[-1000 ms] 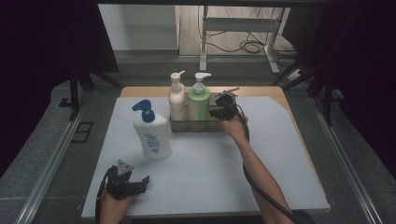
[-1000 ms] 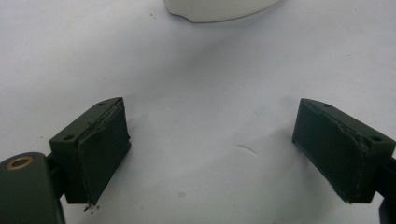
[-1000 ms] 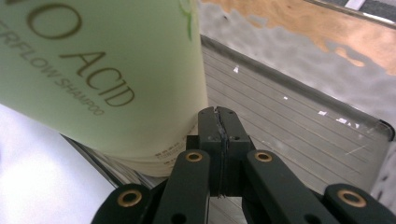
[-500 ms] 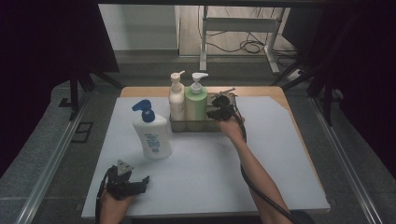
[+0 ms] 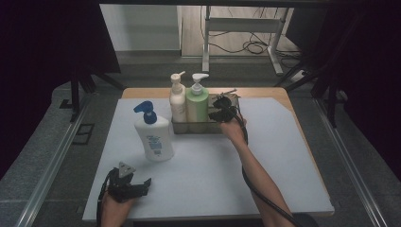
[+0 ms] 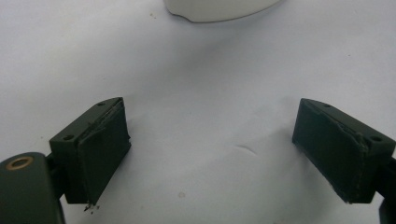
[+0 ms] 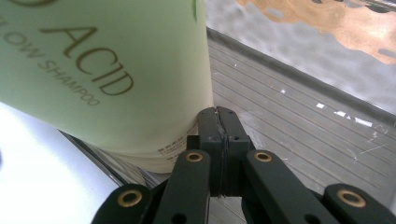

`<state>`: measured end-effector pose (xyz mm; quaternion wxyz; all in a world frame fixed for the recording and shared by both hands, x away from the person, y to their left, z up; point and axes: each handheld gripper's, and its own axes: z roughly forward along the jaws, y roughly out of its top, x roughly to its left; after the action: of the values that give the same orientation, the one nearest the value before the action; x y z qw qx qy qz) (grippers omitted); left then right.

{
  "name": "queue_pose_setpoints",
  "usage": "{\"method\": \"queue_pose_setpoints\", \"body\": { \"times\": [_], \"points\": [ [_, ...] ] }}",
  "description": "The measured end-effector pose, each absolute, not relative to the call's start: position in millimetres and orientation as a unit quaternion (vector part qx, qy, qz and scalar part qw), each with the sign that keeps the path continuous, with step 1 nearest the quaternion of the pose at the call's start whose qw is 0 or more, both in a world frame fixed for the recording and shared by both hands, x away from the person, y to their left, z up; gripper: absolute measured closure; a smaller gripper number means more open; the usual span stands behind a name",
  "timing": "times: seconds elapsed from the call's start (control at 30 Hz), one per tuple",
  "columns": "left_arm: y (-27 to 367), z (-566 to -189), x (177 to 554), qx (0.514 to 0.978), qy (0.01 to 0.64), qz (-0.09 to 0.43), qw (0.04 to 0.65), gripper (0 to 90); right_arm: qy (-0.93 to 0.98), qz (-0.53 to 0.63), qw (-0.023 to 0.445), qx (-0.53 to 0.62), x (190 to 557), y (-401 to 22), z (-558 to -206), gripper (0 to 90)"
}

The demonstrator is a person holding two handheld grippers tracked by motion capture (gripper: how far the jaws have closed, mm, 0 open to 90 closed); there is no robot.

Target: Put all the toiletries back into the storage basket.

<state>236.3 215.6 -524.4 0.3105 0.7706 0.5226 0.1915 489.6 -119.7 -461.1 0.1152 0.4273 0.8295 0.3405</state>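
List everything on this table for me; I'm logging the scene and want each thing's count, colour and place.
Green shampoo bottle: 1, pale green with white pump, in the tray, right of the cream bottle.
Cream bottle: 1, off-white with pump, at the tray's left end.
Metal tray: 1, grey, at the table's far middle.
Lotion bottle: 1, white with blue pump, standing on the mat in front of the tray, to its left.
Mat: 1, white, covering most of the table.
Table: 1, wood-brown, its far edge showing.
Left gripper: 1, black, jaws open over the near left of the mat.
Right gripper: 1, black, jaws shut, in the tray beside the shampoo bottle.
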Motion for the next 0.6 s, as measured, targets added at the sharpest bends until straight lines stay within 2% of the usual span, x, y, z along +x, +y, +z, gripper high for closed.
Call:
{"method": "queue_pose_setpoints", "body": {
  "times": [0.6],
  "points": [
    [216,-524,236,0.771,0.522,0.192,0.310,10.4,0.827,0.364,0.122,0.410,483,-131,-452,80.2]
  ]
}}
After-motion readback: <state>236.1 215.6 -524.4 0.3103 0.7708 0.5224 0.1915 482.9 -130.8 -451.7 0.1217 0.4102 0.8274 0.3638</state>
